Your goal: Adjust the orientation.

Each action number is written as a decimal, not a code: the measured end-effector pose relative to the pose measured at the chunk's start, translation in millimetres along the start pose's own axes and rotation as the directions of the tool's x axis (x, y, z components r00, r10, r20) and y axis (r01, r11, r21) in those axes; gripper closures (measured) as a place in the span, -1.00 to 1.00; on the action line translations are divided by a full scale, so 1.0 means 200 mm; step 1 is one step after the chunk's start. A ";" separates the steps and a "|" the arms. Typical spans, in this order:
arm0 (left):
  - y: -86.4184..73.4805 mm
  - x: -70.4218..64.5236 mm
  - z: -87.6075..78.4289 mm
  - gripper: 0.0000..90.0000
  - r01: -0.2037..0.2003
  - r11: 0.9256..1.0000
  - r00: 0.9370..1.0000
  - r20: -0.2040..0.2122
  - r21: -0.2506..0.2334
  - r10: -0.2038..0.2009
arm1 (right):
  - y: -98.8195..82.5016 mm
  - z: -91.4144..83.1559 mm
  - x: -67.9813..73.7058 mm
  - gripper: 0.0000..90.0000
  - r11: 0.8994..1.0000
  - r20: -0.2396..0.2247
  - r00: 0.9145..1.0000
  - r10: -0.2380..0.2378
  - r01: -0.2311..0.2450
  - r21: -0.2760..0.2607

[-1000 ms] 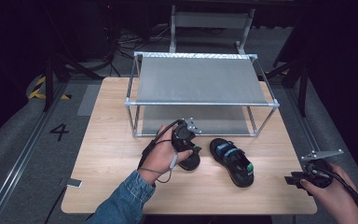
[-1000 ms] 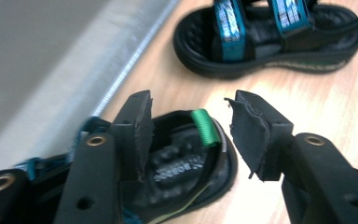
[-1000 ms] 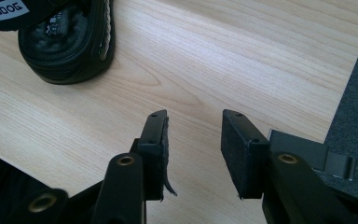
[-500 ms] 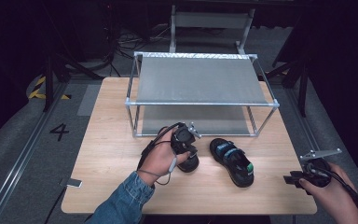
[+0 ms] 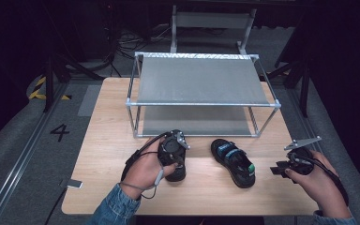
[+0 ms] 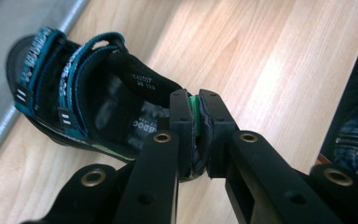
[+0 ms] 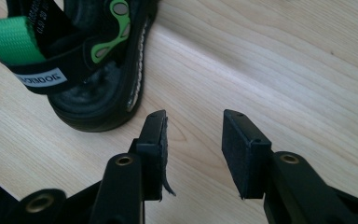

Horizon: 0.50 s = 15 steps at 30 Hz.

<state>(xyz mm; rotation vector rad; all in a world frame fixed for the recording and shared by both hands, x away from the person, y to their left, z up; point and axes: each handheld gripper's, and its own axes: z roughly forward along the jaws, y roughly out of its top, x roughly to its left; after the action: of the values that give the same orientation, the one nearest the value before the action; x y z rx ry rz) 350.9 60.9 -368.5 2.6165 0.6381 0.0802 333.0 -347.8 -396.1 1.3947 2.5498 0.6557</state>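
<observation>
High view: left gripper (image 5: 177, 157) down on a sandal (image 5: 176, 169) on the worktop (image 5: 108, 140), just in front of the rack (image 5: 201, 104); second sandal (image 5: 233, 162) lying between both grippers; right gripper (image 5: 283, 168) held well off to its side.

Left gripper view: fingers (image 6: 181, 119) just closed, clamped on the sandal's (image 6: 81, 109) heel strap (image 6: 195, 112) (green showing between them).

Right gripper view: fingers (image 7: 156, 140) apart over bare worktop (image 7: 270, 60), nothing between them, sandal (image 7: 91, 60) just beyond the left fingertip.

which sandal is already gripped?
The left sandal, under the left gripper, whose jaws pinch its green heel tab. The right sandal lies free, apart from the open right gripper.
</observation>
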 end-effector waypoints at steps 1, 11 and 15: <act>0.00 0.00 0.00 0.86 0.000 1.000 1.000 0.000 0.000 0.000 | 0.01 0.00 0.00 0.37 1.000 -0.002 1.000 -0.007 0.007 0.001; -0.02 0.06 -0.06 -0.03 0.033 0.988 0.995 -0.090 -0.151 -0.047 | 0.01 0.01 0.00 0.35 1.000 0.001 1.000 -0.004 0.004 0.006; -0.03 0.13 -0.03 -0.10 0.074 0.984 0.987 -0.127 -0.162 -0.095 | 0.01 0.01 0.00 0.34 1.000 0.003 1.000 -0.007 0.007 0.007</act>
<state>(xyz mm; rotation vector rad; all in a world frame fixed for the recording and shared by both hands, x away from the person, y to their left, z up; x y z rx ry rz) 369.6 80.4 -366.9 2.4445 0.7568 0.2720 334.6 -346.3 -397.2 1.3875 2.5557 0.6445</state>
